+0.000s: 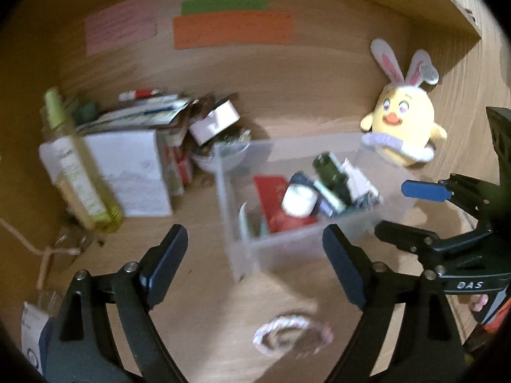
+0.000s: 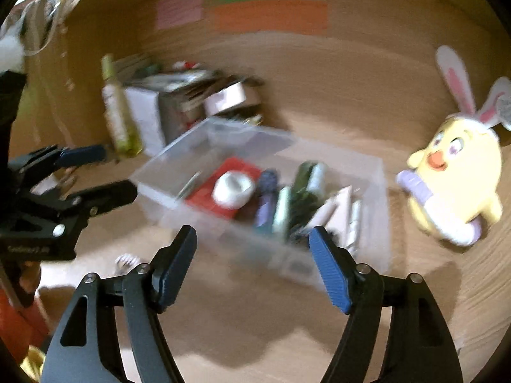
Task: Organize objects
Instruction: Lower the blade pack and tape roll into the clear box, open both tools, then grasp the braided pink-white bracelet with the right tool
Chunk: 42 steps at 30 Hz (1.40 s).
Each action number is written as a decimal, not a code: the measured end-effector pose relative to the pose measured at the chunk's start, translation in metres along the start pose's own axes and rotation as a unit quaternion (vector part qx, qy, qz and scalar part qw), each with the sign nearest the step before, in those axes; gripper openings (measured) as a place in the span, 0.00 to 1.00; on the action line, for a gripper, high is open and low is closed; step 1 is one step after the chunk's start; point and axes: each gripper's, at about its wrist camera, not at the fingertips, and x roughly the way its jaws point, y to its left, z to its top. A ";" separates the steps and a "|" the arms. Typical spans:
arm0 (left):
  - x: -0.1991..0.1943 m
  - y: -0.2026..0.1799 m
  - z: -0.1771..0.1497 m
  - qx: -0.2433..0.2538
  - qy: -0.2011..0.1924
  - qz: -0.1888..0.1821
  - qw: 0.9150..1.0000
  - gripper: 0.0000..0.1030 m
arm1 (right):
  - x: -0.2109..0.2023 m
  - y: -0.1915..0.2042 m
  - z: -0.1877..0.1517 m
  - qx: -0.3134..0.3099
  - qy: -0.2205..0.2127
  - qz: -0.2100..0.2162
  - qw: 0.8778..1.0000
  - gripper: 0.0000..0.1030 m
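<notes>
A clear plastic bin [image 1: 281, 245] [image 2: 166, 188] stands on the wooden desk, holding a red box [image 1: 274, 198], a white round case [image 1: 298, 199] [image 2: 231, 188], a dark green bottle [image 1: 332, 172] and other small items. My left gripper [image 1: 255, 249] is open and empty, just short of the bin's near corner. My right gripper [image 2: 252, 245] is open too, with nothing between its fingers, in front of the bin's near wall. Each gripper shows in the other's view: the right gripper [image 1: 405, 210] at the right edge, the left gripper [image 2: 105, 169] at the left.
A yellow chick plush with rabbit ears [image 1: 404, 121] [image 2: 456, 185] sits right of the bin. A tall yellow bottle [image 1: 80, 172], a white box [image 1: 134, 172] and a pile of small items [image 1: 191, 118] crowd the back left. A striped hair tie [image 1: 287, 332] lies on the desk near me.
</notes>
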 end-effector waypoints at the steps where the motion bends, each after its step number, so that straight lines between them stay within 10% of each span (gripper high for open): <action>1: -0.003 0.004 -0.008 -0.002 0.004 0.007 1.000 0.84 | 0.001 0.004 -0.005 0.000 0.007 0.010 1.000 0.68; 9: -0.004 0.027 -0.054 -0.034 0.040 0.024 0.998 0.75 | 0.027 0.040 -0.045 -0.008 0.084 0.081 0.993 0.67; 16: -0.004 0.028 -0.077 -0.038 0.061 0.007 0.997 0.65 | 0.040 0.056 -0.048 -0.016 0.108 0.096 0.989 0.43; 26: -0.010 0.040 -0.092 -0.060 0.060 -0.014 0.996 0.65 | 0.045 0.077 -0.046 -0.058 0.092 0.089 0.990 0.10; 42: -0.023 0.035 -0.091 -0.061 0.052 -0.030 0.996 0.65 | 0.003 0.061 -0.036 -0.035 0.032 0.062 0.997 0.07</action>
